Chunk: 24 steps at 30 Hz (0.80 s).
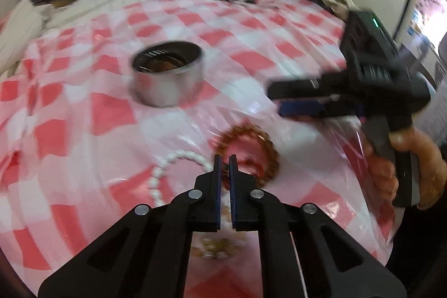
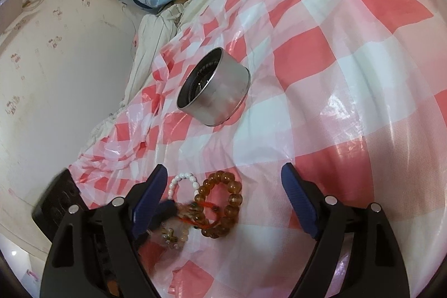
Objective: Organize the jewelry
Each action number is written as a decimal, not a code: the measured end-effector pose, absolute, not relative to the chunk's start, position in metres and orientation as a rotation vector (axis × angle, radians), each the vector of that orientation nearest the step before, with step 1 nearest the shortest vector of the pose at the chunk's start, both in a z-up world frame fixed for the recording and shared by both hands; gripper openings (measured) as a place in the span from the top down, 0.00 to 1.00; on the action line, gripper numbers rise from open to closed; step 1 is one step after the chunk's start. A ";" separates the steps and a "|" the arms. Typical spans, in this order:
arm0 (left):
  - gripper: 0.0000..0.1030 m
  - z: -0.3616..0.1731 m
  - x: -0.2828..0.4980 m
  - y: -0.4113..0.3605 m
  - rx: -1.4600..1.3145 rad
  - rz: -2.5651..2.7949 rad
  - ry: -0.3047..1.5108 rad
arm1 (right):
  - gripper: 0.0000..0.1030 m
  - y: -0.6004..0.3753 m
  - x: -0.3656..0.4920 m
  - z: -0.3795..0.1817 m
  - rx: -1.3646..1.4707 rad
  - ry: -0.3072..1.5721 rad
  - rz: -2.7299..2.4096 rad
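Left tongs (image 1: 225, 162) nipping red-corded bracelet (image 2: 199, 210) | right tongs (image 2: 223, 192) spread, empty | risk: cord snagging amber bracelet (image 2: 223, 203), dragging it.

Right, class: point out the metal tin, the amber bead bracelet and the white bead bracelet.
metal tin (image 2: 223, 97), right wrist view, outer side wall.
amber bead bracelet (image 2: 234, 197), right wrist view, right-hand beads.
white bead bracelet (image 1: 178, 158), left wrist view, top arc.

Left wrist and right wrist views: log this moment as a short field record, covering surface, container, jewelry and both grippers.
surface: red-and-white checked plastic sheet over a bed
container: round metal tin, open, upright on the sheet
jewelry: amber bead bracelet, white bead bracelet and a smaller mixed-bead bracelet with red cord, bunched together away from the tin
left gripper: nearly closed, red-cord piece between the fingers
right gripper: wide open over the bracelets, holding nothing
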State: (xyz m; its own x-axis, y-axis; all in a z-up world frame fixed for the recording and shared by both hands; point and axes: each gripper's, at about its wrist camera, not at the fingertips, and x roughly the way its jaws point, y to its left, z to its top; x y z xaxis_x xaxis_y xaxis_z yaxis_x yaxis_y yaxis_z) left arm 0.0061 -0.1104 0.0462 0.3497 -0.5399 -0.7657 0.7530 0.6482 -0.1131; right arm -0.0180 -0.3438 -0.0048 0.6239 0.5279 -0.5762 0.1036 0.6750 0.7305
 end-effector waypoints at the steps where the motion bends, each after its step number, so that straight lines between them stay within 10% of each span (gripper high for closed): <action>1: 0.96 0.052 0.011 -0.102 0.255 -0.819 0.845 | 0.22 -0.339 -0.017 -0.003 0.771 0.893 0.266; 8: 0.95 0.065 0.044 -0.061 0.094 -0.584 0.800 | 0.22 -0.276 -0.010 0.008 0.241 0.960 0.166; 11: 0.79 0.054 0.058 -0.051 0.073 -0.511 0.872 | 0.24 -0.245 -0.012 0.003 -0.005 0.965 0.137; 16: 0.51 0.062 0.053 -0.047 0.109 -0.484 0.817 | 0.64 -0.255 -0.016 0.004 -0.061 0.960 0.079; 20: 0.46 0.058 0.048 -0.058 0.191 -0.502 0.817 | 0.63 -0.277 -0.018 0.009 0.042 0.941 0.044; 22: 0.46 0.056 0.043 -0.066 0.223 -0.538 0.818 | 0.31 -0.276 -0.016 0.012 0.071 0.923 0.064; 24: 0.46 0.054 0.036 -0.074 0.281 -0.564 0.805 | 0.25 -0.269 -0.013 0.009 0.025 0.934 0.064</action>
